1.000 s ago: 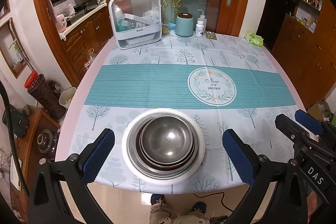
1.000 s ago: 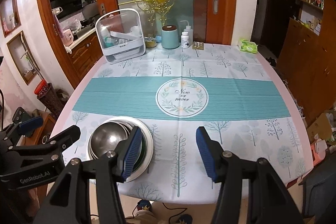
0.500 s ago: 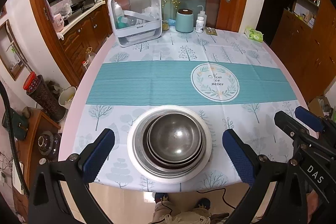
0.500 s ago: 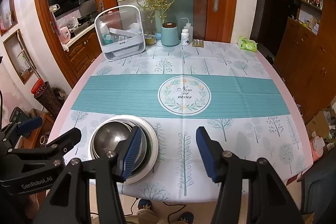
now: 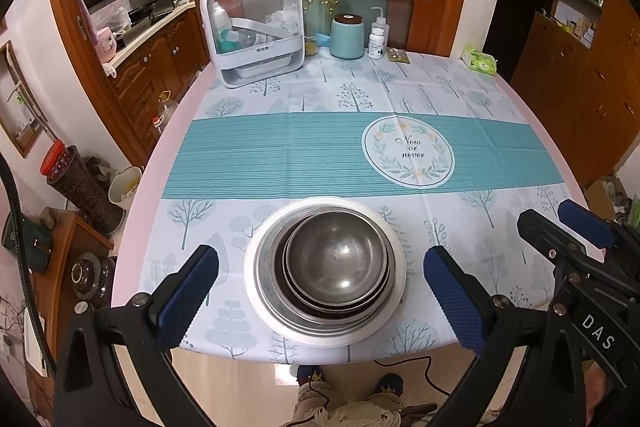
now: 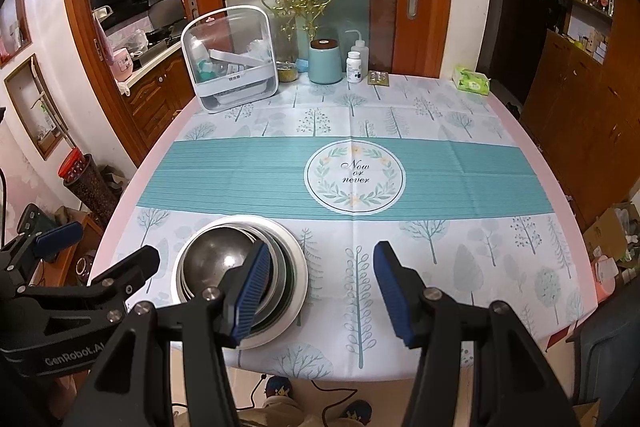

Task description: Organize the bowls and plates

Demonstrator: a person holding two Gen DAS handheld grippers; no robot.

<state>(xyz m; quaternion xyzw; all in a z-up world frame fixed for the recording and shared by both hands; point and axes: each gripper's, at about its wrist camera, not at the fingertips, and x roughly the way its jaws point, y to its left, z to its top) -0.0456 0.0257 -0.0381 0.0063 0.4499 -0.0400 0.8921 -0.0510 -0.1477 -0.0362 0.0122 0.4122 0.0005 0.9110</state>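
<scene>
A stack of dishes stands near the table's front edge. A white plate (image 5: 320, 335) is at the bottom, then a steel plate, a dark bowl and steel bowls (image 5: 338, 259) nested on top. My left gripper (image 5: 320, 297) is open wide, its blue pads on either side of the stack in the picture, touching nothing. In the right wrist view the same steel bowls (image 6: 216, 259) and white plate (image 6: 298, 279) lie at lower left. My right gripper (image 6: 322, 291) is open over bare cloth to the right of the stack, nothing between its pads. The left gripper (image 6: 104, 245) shows at far left.
A tree-print cloth with a teal band (image 5: 304, 155) covers the table. Along the far edge stand a white lidded box of bottles (image 5: 256, 31), a teal canister (image 5: 347, 37), small white bottles (image 5: 377, 41) and a green tissue pack (image 5: 479, 61). A person's feet (image 5: 348, 383) show below the front edge.
Both views have drifted slightly, so the stack sits a little further right and higher in the picture. Neither gripper has changed its opening or taken hold of anything.
</scene>
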